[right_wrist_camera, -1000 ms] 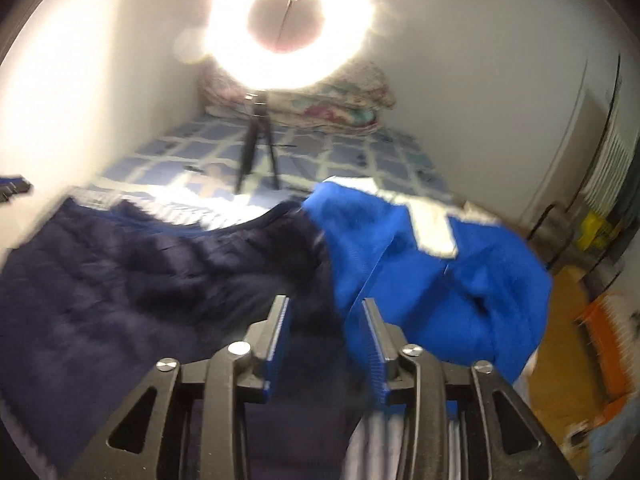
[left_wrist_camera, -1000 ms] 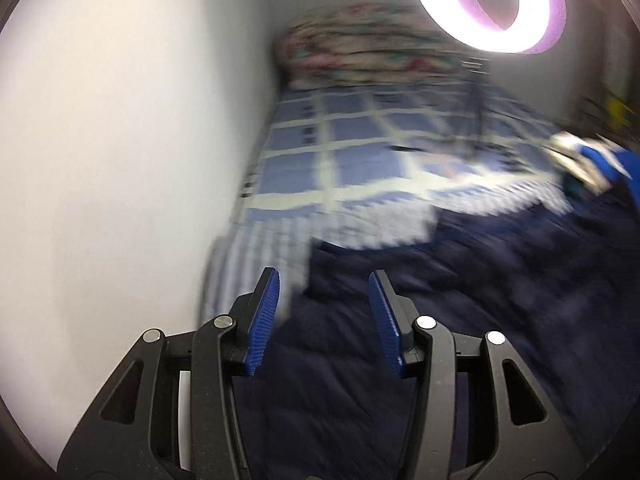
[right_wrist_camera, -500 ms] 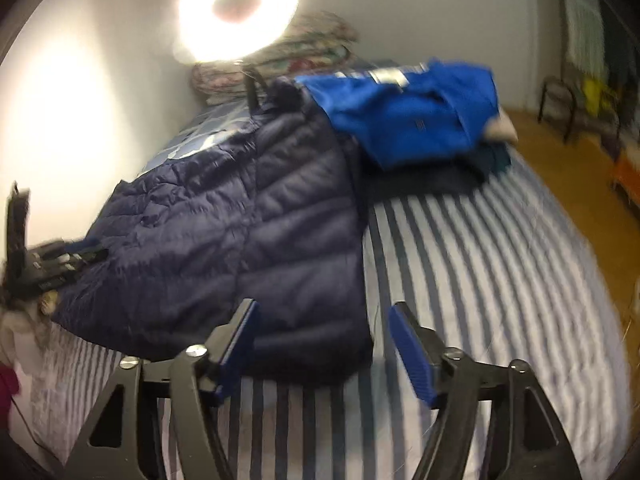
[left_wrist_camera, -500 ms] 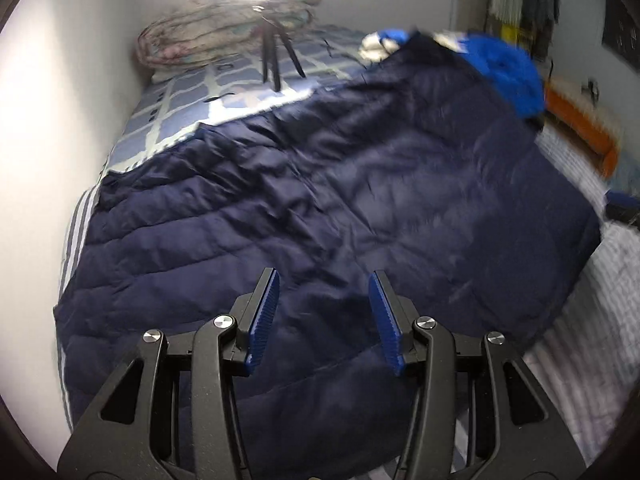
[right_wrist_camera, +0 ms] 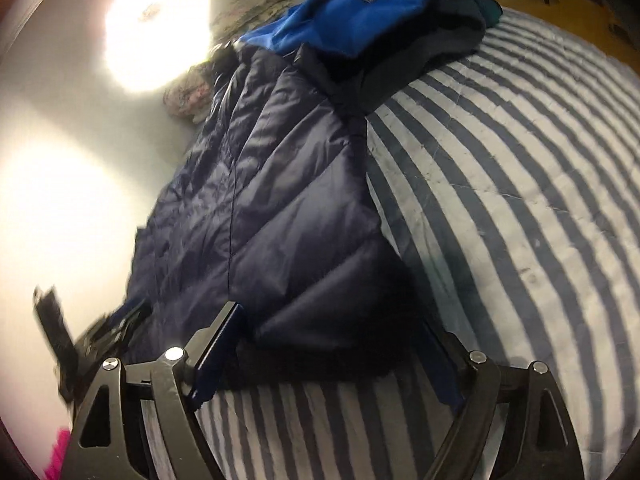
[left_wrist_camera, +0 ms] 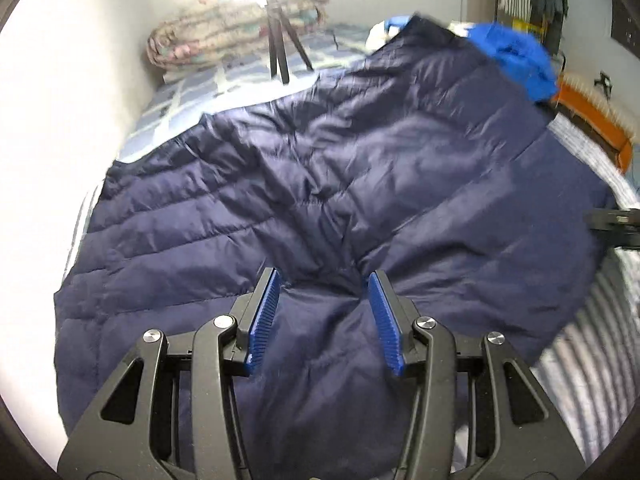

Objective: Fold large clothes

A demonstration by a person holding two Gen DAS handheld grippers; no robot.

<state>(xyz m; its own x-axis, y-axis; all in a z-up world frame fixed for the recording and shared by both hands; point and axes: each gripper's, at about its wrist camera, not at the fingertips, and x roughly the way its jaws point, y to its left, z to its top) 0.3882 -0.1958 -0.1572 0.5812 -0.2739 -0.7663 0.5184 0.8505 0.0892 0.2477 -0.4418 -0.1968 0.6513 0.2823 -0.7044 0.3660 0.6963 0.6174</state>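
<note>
We see a navy puffer jacket spread flat across a striped bed cover, a bright blue garment piled at its far end. Our left gripper hovers low over the jacket's near part, pads apart with puffed fabric bulging between them; we cannot tell whether they pinch it. Our right gripper has just been opening, its jaws now wide astride the jacket's near edge without pressing it.
</note>
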